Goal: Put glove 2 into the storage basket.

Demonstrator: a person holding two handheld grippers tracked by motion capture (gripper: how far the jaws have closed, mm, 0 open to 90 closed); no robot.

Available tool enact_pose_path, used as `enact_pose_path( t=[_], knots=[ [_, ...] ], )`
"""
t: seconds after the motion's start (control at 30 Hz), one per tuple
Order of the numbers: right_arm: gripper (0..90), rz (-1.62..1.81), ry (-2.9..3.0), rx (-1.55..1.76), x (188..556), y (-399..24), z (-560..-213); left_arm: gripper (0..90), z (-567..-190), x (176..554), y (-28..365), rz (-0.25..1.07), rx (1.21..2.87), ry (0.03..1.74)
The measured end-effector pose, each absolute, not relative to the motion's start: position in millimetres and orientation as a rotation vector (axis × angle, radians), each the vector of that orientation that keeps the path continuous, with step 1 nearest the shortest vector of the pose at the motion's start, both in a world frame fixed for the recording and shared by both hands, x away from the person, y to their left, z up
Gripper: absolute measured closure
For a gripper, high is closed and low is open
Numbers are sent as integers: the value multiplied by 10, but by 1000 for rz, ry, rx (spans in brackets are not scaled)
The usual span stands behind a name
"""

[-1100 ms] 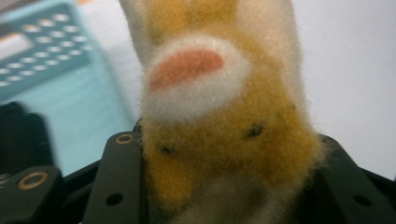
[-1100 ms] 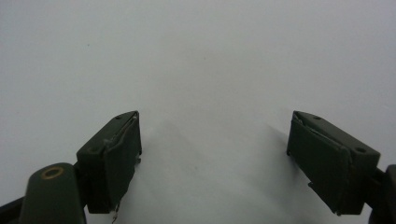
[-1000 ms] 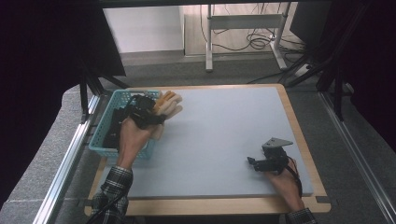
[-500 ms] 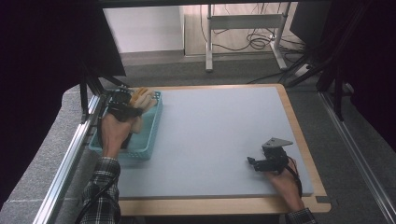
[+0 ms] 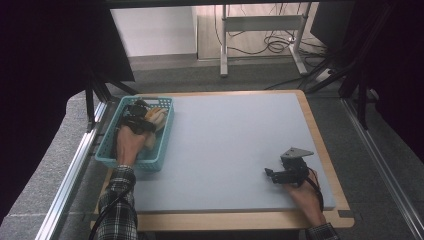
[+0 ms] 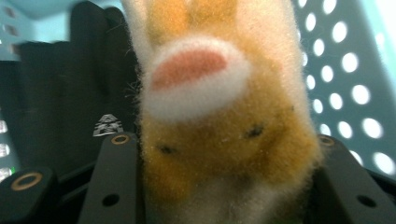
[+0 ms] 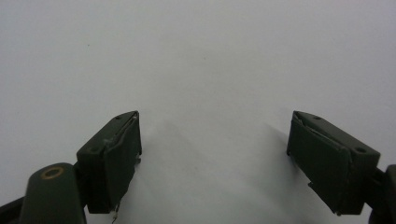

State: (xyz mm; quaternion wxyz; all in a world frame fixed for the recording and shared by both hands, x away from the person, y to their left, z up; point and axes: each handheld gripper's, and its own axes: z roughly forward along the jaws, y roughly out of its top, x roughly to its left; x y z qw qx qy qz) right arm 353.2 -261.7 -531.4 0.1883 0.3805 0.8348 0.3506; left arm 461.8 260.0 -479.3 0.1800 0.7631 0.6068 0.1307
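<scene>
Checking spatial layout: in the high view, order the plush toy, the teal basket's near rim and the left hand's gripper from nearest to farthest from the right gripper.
1. teal basket's near rim, table's left edge.
2. left gripper, inside the basket.
3. plush toy, between its jaws; too close to the left gripper to rank apart.

The left hand-held gripper (image 5: 142,112) is reaching forward and down at the far left, its jaws pressing from both sides on something held between them. The left hand (image 5: 129,145) is gripping it from behind, with the plaid-sleeved forearm (image 5: 117,205) stretching up from the bottom edge. The right hand-held gripper (image 5: 270,172) is lying low at the near right, pointing left, its jaws standing wide apart. The right hand (image 5: 306,199) is holding it from behind.
</scene>
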Motion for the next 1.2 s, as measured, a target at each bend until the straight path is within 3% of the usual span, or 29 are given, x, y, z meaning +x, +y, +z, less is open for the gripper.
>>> enact_pose_path(
  t=[0.5, 0.97, 1.2],
  knots=[
    [172, 986, 2348, 1071, 3531, -2618, -5314, 442, -5039, 4776, 2529, 257, 2192, 1741],
    [172, 986, 2348, 1071, 3532, -2618, -5314, 124, -5045, 4763, 2616, 163, 2131, 1775],
    [172, 986, 2348, 1070, 3532, -2617, -5314, 136, -4744, 4651, 2642, 204, 2095, 1666]
  ],
)
